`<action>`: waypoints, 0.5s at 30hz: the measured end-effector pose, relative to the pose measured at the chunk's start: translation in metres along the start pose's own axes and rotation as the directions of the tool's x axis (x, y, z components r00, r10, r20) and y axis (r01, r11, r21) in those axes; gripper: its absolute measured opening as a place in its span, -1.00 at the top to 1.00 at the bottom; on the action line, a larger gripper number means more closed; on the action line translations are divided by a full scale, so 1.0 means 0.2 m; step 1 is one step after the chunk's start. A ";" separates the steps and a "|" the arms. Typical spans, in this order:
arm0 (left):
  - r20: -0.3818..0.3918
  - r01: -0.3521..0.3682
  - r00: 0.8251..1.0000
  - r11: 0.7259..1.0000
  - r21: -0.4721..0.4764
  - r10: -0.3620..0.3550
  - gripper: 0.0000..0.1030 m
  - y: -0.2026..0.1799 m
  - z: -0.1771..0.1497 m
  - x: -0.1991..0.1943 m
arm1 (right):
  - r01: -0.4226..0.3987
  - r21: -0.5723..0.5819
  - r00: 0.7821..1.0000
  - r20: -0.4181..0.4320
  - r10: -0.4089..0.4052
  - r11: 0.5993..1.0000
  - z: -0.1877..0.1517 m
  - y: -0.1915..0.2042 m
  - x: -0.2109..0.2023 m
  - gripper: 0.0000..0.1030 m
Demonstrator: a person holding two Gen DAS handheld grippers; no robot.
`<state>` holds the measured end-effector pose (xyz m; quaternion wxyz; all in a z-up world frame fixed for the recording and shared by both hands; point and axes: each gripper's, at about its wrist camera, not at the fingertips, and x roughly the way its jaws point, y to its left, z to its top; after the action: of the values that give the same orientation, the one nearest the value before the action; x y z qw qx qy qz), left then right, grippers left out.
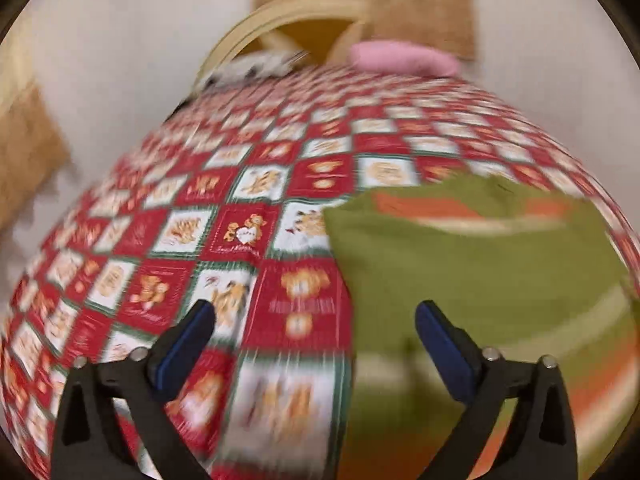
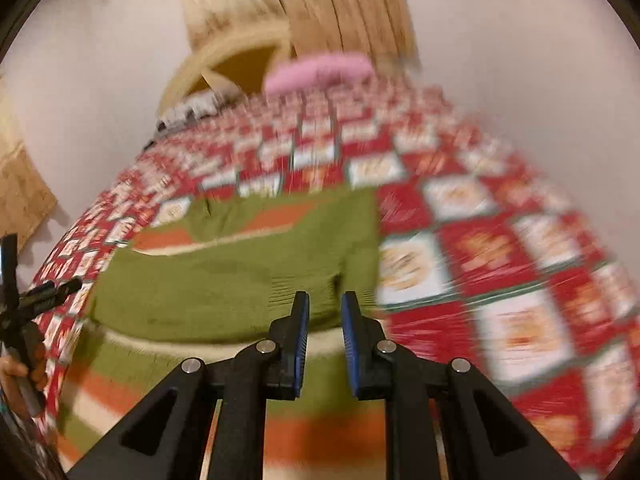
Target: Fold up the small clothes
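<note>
While both views are smeared by motion blur, the layout reads clearly enough: a small olive-green knitted garment with orange and cream stripes (image 2: 224, 280) lies on a tabletop covered by a red-and-white checked cloth printed with teddy bears (image 1: 168, 240), close to the near edge. The left gripper (image 1: 314, 316) has its fingers spread wide and empty, poised over the cloth with the garment's left edge just beside its right finger. The right gripper (image 2: 324, 304) has its fingers narrow, a small gap between them, with nothing visibly pinched; it sits above the garment's near right part, so it seems the nearer one. The garment's long axis appears to run from the near edge away toward the far edge. A pink soft item (image 1: 400, 58) rests at the far edge.
</note>
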<state>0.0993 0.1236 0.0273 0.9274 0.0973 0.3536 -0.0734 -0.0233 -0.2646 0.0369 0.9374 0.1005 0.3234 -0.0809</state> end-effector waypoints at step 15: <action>-0.092 0.331 0.937 0.941 -0.071 -0.337 -1.00 0.09 -0.79 -0.57 | -0.165 -0.111 0.985 -0.071 0.158 0.980 -0.53 -0.19 -1.09 -0.12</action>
<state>-0.0829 0.1845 -0.0090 0.8844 0.0143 0.4140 -0.2150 -0.2631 -0.2569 0.0851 0.9347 0.0740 0.3472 0.0178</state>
